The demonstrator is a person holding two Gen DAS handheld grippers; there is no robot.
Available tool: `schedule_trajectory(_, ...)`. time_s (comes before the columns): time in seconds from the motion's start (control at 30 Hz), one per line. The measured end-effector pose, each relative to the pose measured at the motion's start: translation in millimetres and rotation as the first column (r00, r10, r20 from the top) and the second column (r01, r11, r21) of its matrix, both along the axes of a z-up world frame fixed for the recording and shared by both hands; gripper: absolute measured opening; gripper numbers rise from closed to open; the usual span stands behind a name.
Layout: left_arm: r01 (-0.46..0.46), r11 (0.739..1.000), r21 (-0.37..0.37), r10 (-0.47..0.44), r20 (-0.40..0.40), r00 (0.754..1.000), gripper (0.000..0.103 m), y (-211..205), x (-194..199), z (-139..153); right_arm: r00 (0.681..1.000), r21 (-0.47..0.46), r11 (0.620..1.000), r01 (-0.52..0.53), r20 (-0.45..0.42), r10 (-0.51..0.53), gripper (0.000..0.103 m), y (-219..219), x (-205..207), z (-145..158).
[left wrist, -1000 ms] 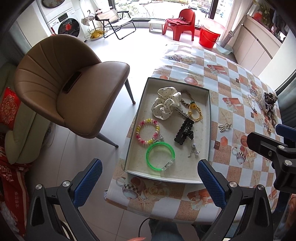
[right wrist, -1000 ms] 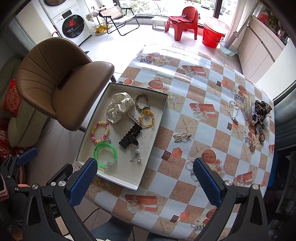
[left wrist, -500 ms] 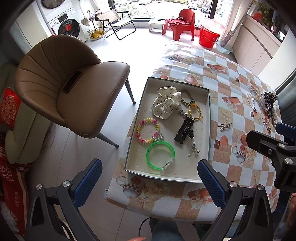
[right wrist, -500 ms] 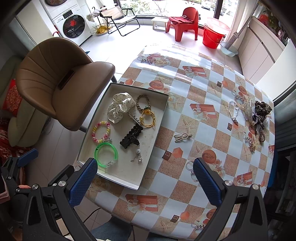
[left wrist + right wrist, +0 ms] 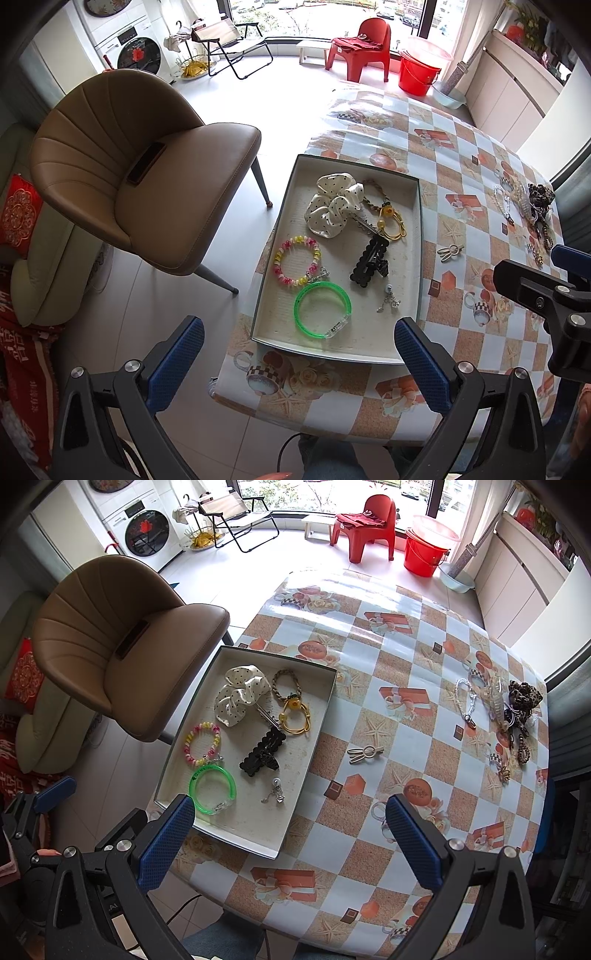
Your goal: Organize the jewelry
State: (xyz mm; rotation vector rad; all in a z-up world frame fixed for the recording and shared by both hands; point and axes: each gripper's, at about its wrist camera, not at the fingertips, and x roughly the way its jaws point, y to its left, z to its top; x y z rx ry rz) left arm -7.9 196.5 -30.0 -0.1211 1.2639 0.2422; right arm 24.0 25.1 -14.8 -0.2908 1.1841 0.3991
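Both grippers, left [image 5: 299, 363] and right [image 5: 290, 836], gape empty; only right view shows whole jewelry pile [image 5: 509, 716].

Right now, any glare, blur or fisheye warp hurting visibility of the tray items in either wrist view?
Left wrist: sharp, evenly daylit; tray items clear, window blown out, dark vignette, edges bowed. Right wrist: glare streak on the tablecloth beyond the tray, none on the green bangle or black clip; far pile too small to resolve.

The left gripper [image 5: 299, 354] hovers with its blue-padded fingers [image 5: 176, 360] spread wide and nothing between them. The right gripper [image 5: 290, 836] hangs beside it at the table's near edge, its jaws likewise wide apart and empty.
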Motion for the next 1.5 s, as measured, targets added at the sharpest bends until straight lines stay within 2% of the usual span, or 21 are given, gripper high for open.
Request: schedule_trajectory(1.5, -0.026, 1.0, 0.015, 0.026, -0.004, 1.0, 0.103, 5.9, -4.4, -0.9, 1.0, 0.003, 1.0, 0.001, 0.001, -0.001, 0.103, -0.2, -1.7, -0.4)
